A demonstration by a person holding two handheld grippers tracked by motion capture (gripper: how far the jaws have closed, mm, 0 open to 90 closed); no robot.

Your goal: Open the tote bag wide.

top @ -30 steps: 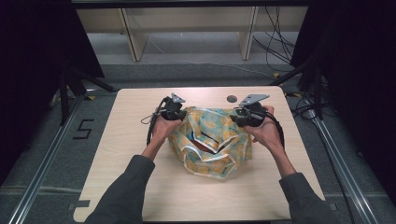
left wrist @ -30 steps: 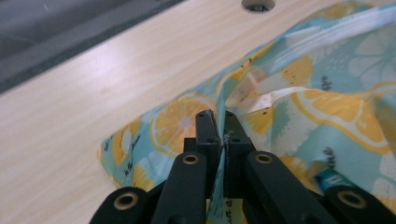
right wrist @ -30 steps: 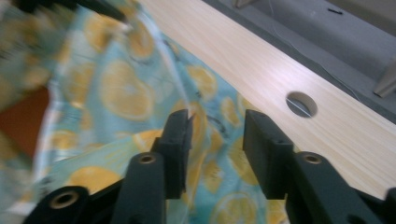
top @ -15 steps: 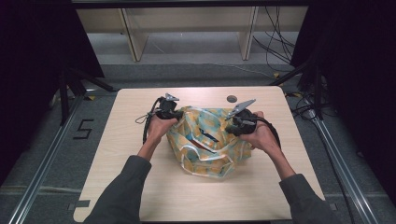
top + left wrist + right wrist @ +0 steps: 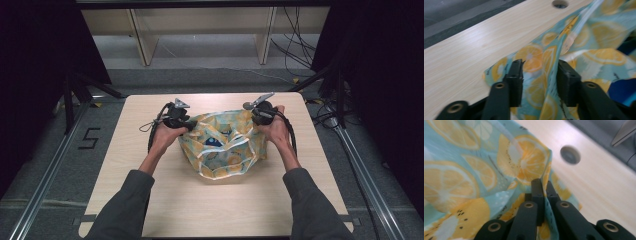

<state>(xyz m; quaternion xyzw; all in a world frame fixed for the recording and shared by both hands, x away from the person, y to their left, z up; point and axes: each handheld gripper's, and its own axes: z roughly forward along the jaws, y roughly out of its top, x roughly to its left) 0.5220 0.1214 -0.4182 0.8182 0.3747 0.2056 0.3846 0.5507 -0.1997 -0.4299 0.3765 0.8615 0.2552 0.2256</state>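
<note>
Around: a pale wooden surface (image 5: 150, 200) carries everything; a round hole (image 5: 570, 154) in it lies beyond the right fingers, just past the cloth's edge, and nothing stands between either gripper and the cloth.
Cloth: a crumpled, lemon-printed turquoise cloth bag (image 5: 222, 145) with pale straps lies heaped between the two sets of fingers, its bulk spreading toward the person from them.
Left gripper (image 5: 176, 118): held in the person's left hand at the bag's left far corner. Its fingers (image 5: 515, 82) stand partly apart, having just been opening; a fold of the bag runs up through the gap, brushing the inner faces loosely and not clamped. Bare surface lies to the outer side of these fingers.
Right gripper (image 5: 261, 113): held in the right hand at the bag's right far corner. Its fingers (image 5: 537, 192) are pressed together on a thin edge of the bag, pinching the fabric between the pads. The printed cloth spreads out on one side of the closed tips, bare surface on the other.
</note>
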